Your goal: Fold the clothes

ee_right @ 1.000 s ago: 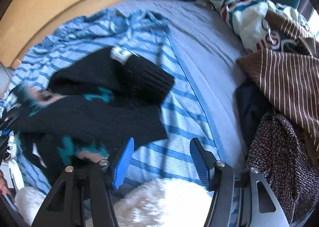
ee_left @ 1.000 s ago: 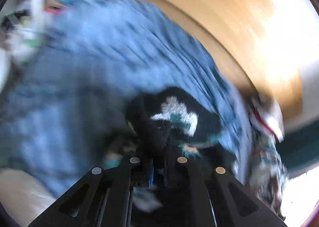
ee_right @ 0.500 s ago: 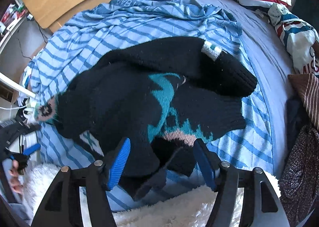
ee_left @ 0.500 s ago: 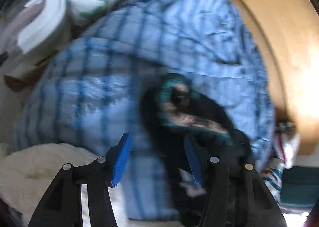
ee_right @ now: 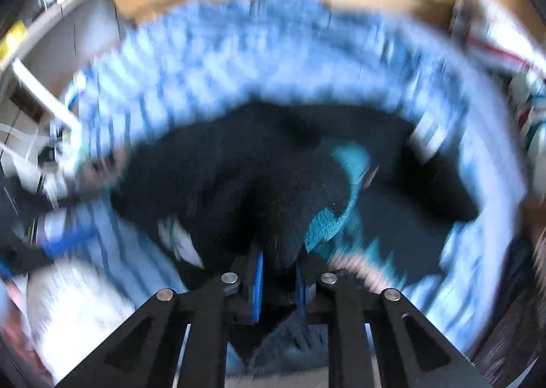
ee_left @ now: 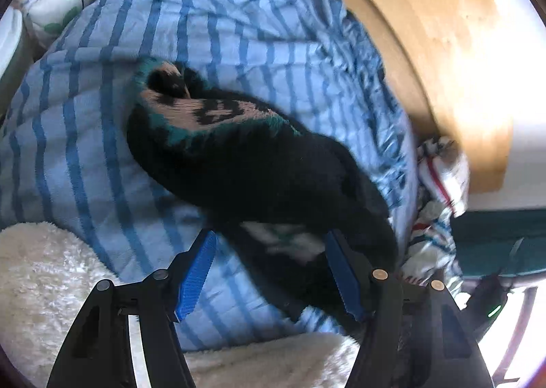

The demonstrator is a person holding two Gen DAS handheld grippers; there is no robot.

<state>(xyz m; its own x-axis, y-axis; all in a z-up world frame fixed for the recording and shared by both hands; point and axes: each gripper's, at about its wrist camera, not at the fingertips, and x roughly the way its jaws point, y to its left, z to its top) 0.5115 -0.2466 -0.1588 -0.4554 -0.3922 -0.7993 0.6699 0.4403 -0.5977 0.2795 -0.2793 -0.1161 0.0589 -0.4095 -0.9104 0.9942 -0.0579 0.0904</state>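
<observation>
blue-striped duvet (ee_left: 259,13) fills most of your left view, rumpled, with the wooden headboard (ee_left: 436,30) curving along its far edge. on top of the duvet lies the black knit sweater (ee_left: 273,169) — teal and pale pink pattern at one end, bulk of it dark and bunched. white fluffy blanket (ee_left: 44,279) sits at the near edge, touching the duvet. a heap of red-and-white striped clothes (ee_left: 440,173) lies beyond the sweater, by the headboard's end.

your left gripper (ee_left: 269,272) has its blue pads spread wide, nothing between them; the sweater's near edge lies just ahead of the gap.

your right gripper (ee_right: 278,282) — view heavily blurred — has its pads drawn nearly together on a fold of the black sweater, cloth pinched between them.
</observation>
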